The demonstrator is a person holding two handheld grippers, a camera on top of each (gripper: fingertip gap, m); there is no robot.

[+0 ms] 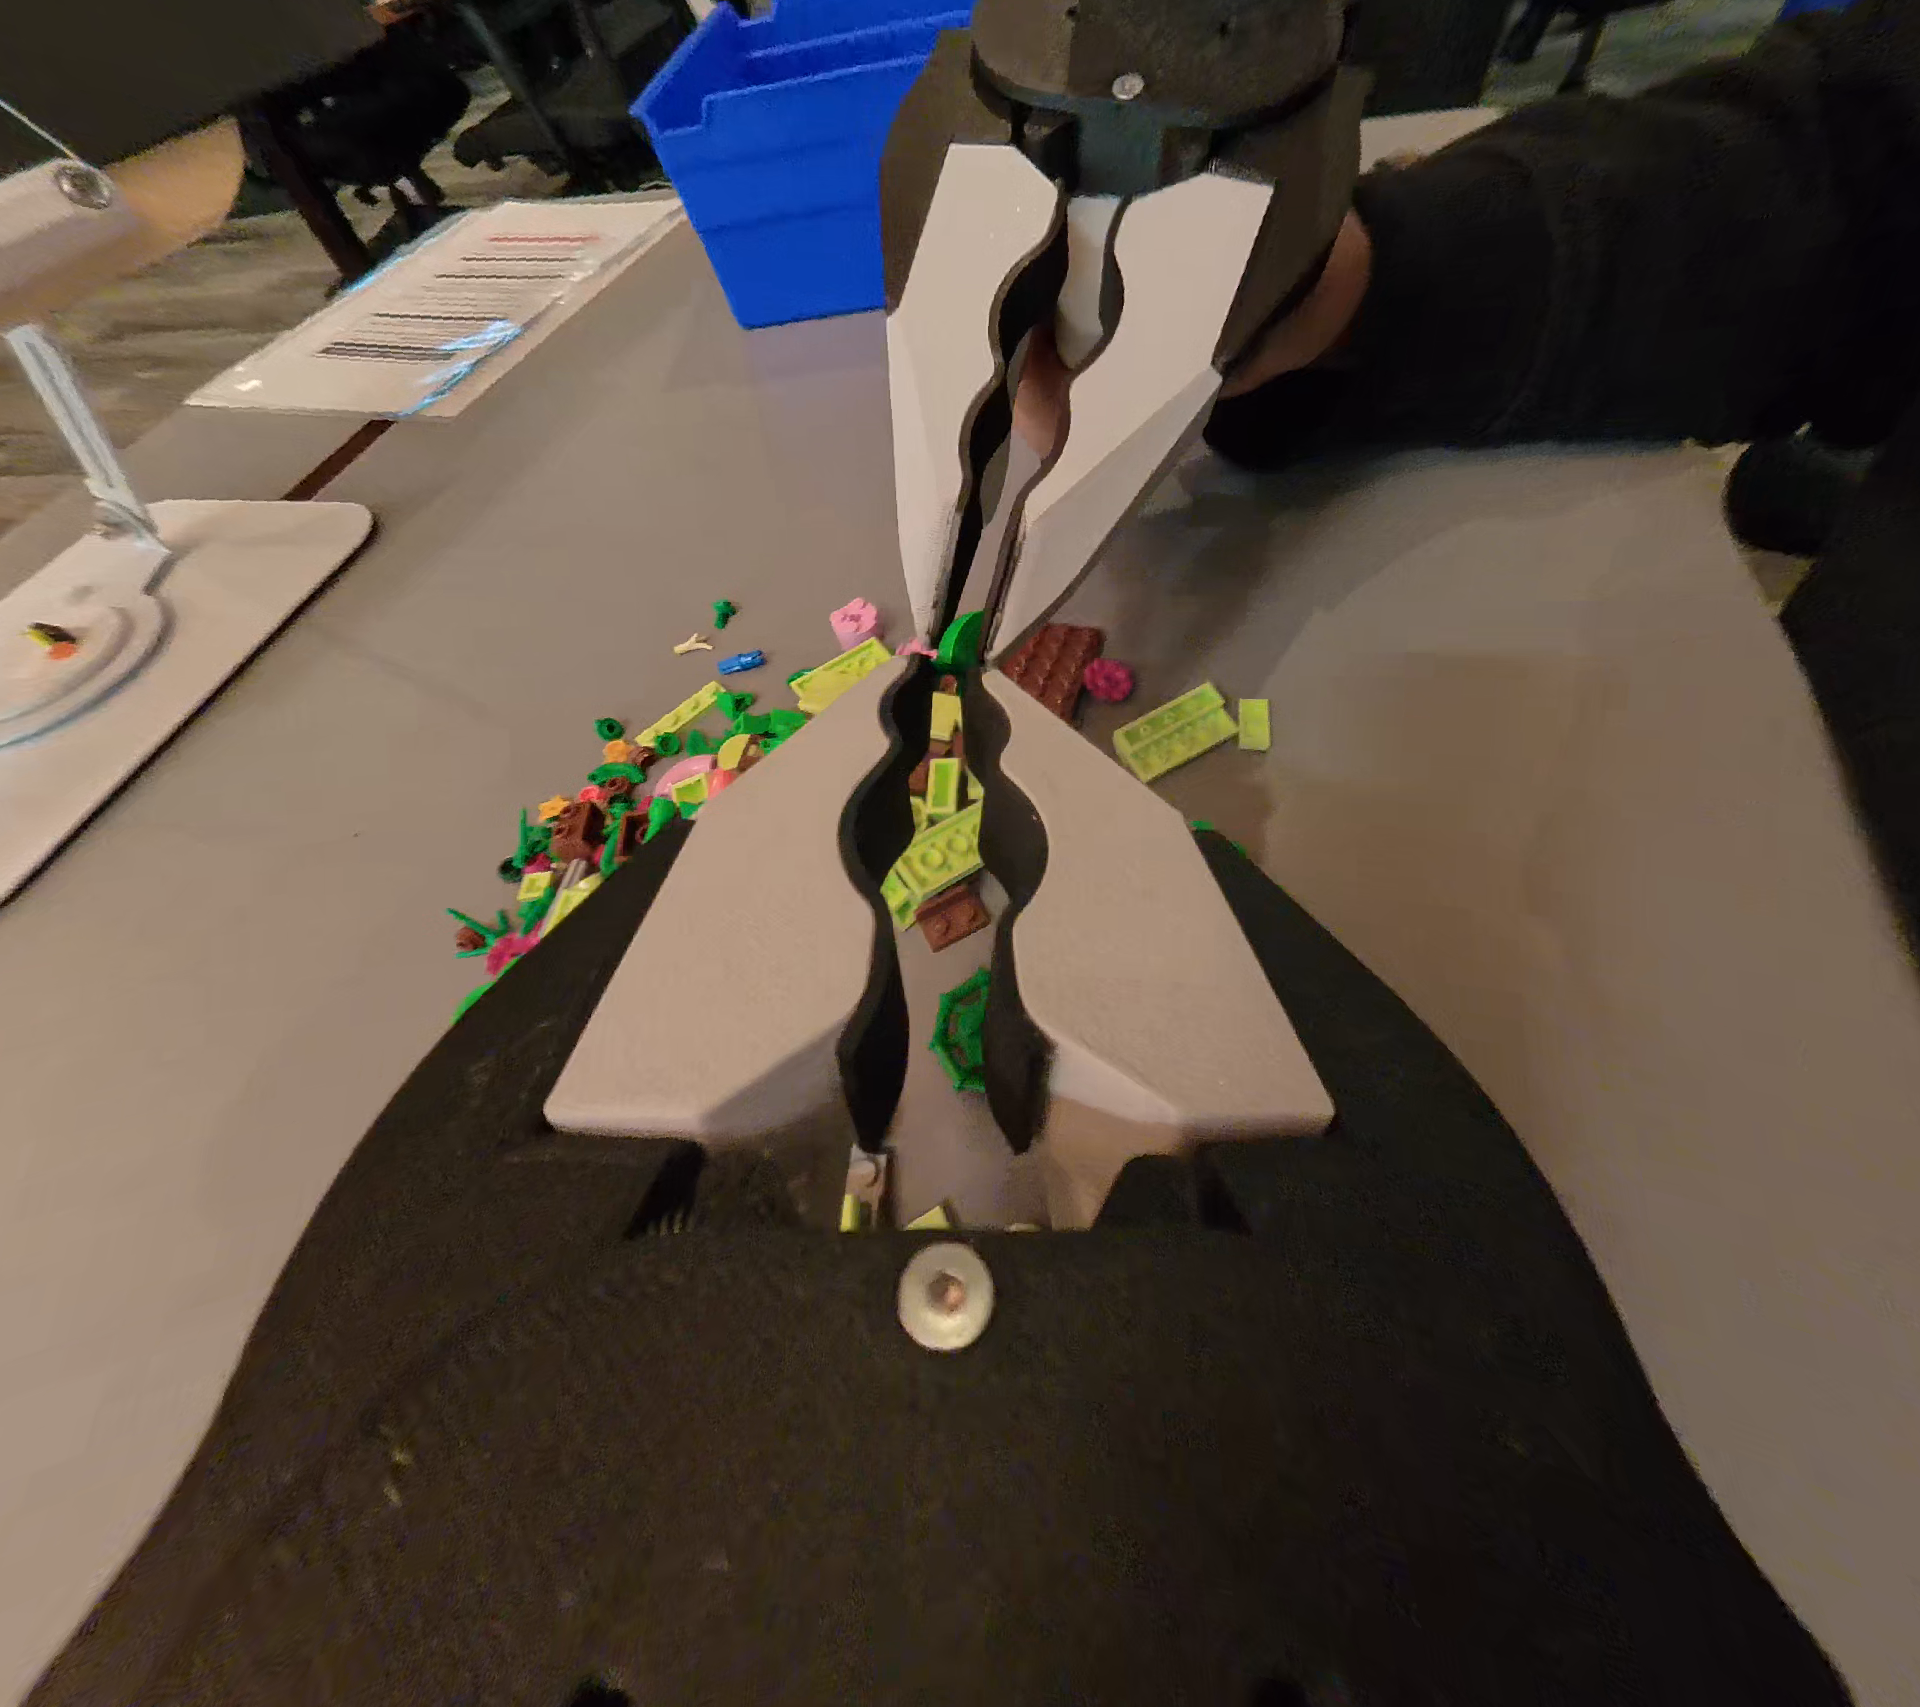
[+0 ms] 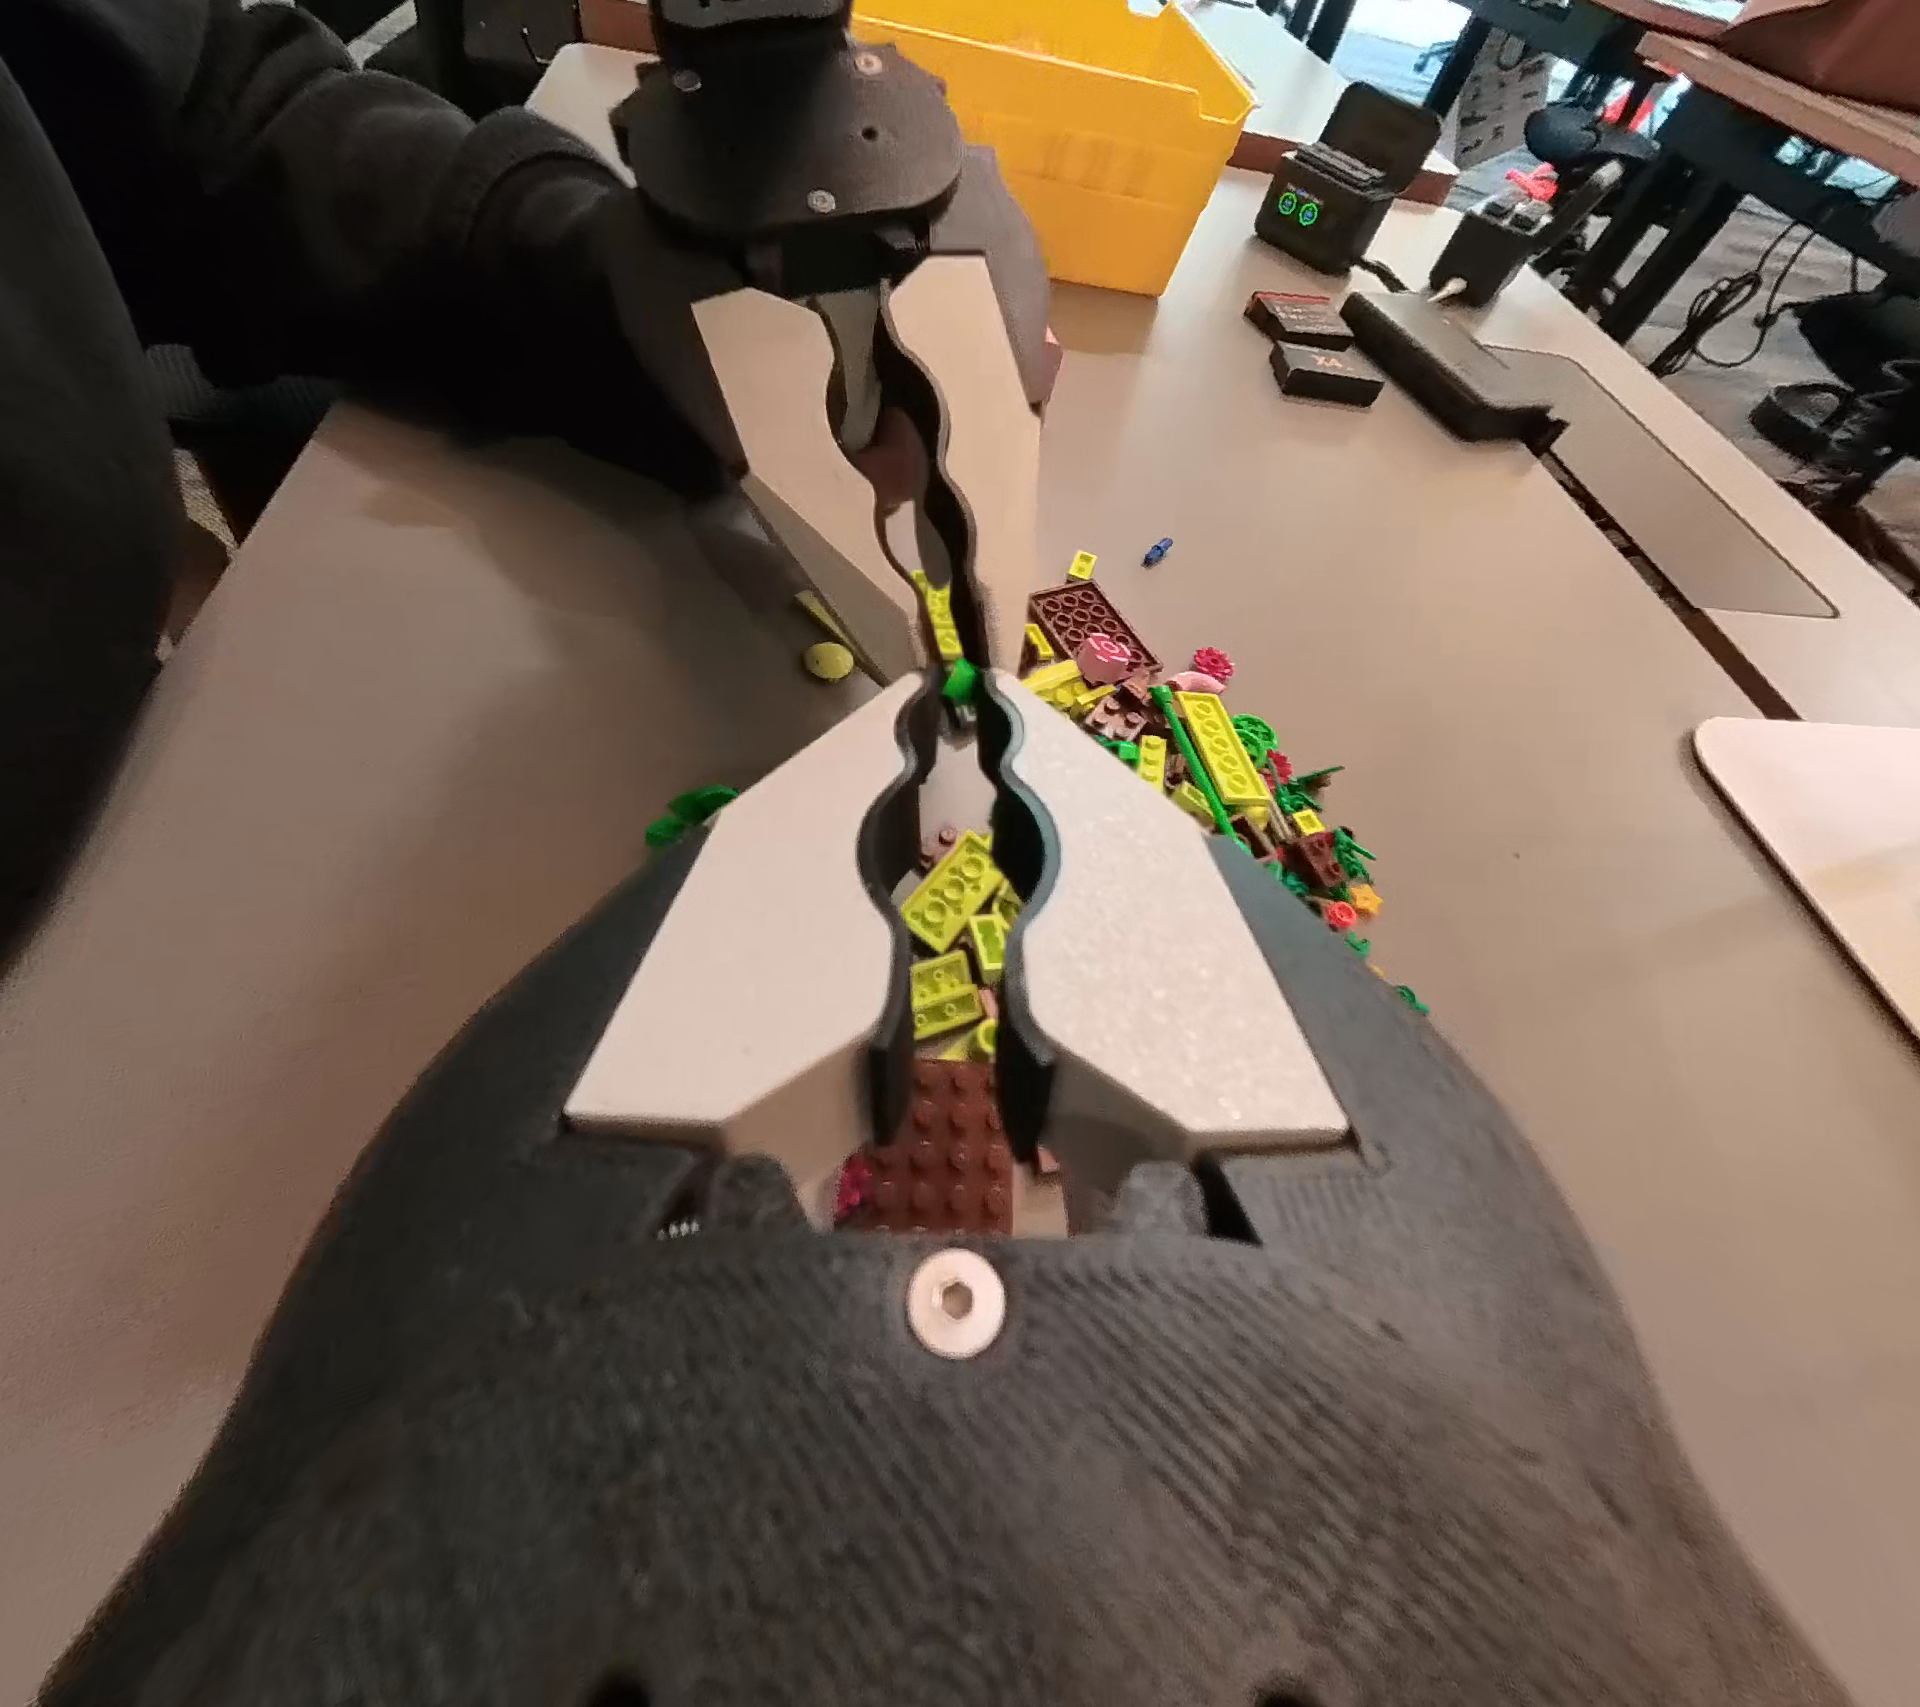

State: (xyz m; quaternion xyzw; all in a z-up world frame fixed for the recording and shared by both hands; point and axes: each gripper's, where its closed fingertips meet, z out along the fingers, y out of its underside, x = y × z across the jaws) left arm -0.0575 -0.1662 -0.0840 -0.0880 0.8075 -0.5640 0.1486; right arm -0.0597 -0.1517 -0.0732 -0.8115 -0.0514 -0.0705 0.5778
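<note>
Green round stud piece (image 1: 961, 639) sits pinched between the nearly closed tips of left gripper (image 1: 948, 670) and right gripper (image 2: 961, 686), above the brick pile (image 2: 1195, 753) mid-desk (image 1: 1455, 826), steadying it from both sides.

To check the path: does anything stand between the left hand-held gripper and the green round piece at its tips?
Nothing visible does. The left hand-held gripper has its tips directly at the green round piece. The right hand-held gripper meets the same piece from the opposite side, above the brick pile.
</note>
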